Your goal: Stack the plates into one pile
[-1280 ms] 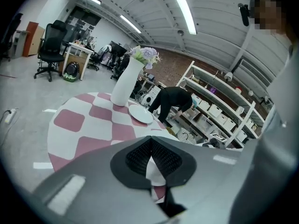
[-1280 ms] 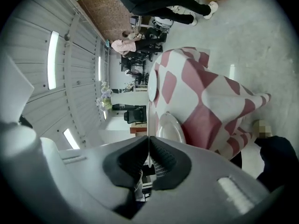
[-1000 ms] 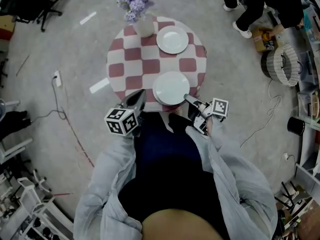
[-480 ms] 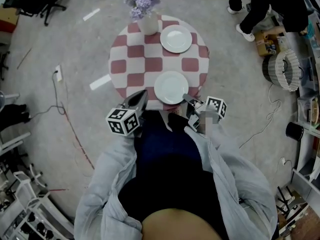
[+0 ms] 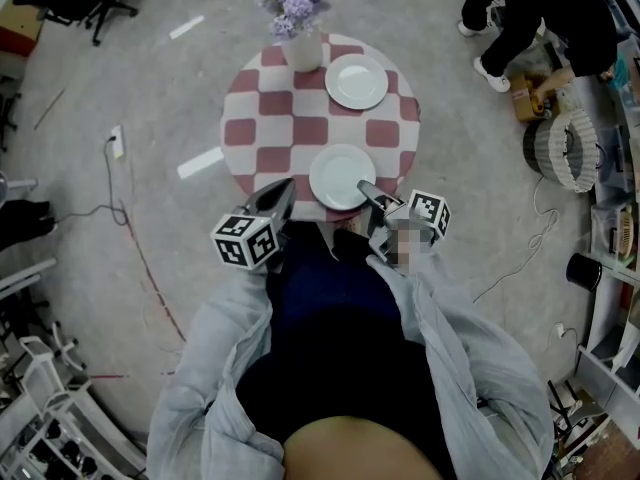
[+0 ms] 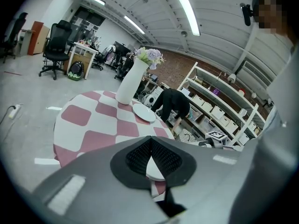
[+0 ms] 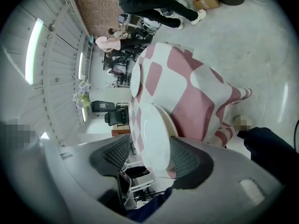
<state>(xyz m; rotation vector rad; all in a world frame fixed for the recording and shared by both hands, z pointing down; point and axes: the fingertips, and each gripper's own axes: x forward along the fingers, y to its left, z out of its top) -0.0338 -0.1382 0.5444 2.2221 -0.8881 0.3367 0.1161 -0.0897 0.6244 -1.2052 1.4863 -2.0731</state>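
Note:
Two white plates lie on a round pink-and-white checked table (image 5: 250, 133). The far plate (image 5: 356, 81) is beside the vase, and the near plate (image 5: 342, 176) is at the front edge. My right gripper (image 5: 366, 189) is at the near plate's right front rim. In the right gripper view its jaws (image 7: 150, 143) have just been opening and stand apart, with the near plate's rim (image 7: 149, 118) between them and a gap at the left pad. My left gripper (image 5: 282, 191) hovers at the table's front edge, left of that plate, and is shut (image 6: 150, 141) on nothing.
A white vase of purple flowers (image 5: 300, 46) stands at the table's far edge. A person (image 5: 530, 13) bends over a box at the back right, near a wicker basket (image 5: 562, 140). A power strip and cable (image 5: 116, 148) lie on the floor to the left.
The right gripper's tip has edged in over the near plate's rim and its jaws have parted. The left gripper and both plates have stayed put.

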